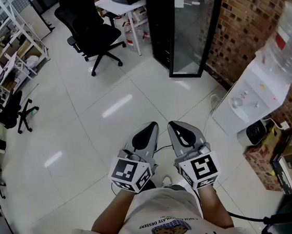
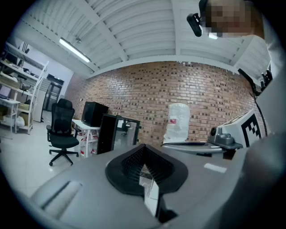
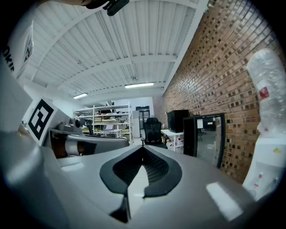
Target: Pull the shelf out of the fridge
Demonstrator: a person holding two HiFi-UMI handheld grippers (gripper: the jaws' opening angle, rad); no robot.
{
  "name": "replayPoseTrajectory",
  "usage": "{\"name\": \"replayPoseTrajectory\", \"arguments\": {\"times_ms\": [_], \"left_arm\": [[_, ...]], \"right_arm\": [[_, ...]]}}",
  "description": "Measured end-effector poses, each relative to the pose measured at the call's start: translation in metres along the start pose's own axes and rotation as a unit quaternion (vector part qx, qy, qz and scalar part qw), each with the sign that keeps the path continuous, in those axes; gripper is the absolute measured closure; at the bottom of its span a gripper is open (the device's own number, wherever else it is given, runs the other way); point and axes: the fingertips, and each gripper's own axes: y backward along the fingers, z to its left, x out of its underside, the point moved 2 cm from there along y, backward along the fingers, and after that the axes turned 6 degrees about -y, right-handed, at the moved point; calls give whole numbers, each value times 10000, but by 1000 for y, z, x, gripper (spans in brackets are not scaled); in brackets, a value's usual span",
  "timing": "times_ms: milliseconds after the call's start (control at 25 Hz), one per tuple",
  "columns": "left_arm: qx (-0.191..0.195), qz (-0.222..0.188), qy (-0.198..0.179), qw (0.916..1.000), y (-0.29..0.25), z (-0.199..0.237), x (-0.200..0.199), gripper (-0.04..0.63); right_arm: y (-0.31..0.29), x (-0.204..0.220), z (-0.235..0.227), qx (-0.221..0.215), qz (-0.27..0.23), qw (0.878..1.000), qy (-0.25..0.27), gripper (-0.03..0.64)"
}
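Fridge (image 1: 191,32) — contents unclear through glass — against brick wall (image 1: 243,24).

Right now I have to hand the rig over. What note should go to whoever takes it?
Left hand-held gripper: jaws shut, empty, held close to the body.
Right hand-held gripper: jaws shut, empty, beside the left one.
Fridge: across the floor by the brick wall; its glass door looks shut. No shelf shows outside it.
Done: nothing yet.
Left: walk to the fridge, open the door, grip the shelf and pull it out.
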Motion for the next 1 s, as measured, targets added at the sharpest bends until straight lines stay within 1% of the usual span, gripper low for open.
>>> {"name": "replayPoseTrajectory", "arguments": {"times_ms": [240, 600, 760, 880, 1000], "left_arm": [[-78, 18, 3, 10000, -15, 11, -3, 595], [-11, -14, 134, 9999, -43, 34, 0, 595], [41, -10, 174, 9998, -58, 59, -1, 595], [65, 14, 255, 9997, -73, 87, -6, 595], [187, 25, 312, 9993, -93, 116, -9, 595]], "right_arm": [[-7, -5, -17, 27, -17, 10000, 16, 612], [-35, -3, -36, 102, 108, 9998, 108, 612], [-65, -6, -42, 192, 159, 9996, 141, 612], [-93, -11, -45, 223, 189, 9995, 156, 612], [-127, -16, -50, 305, 254, 9991, 145, 612]]}}
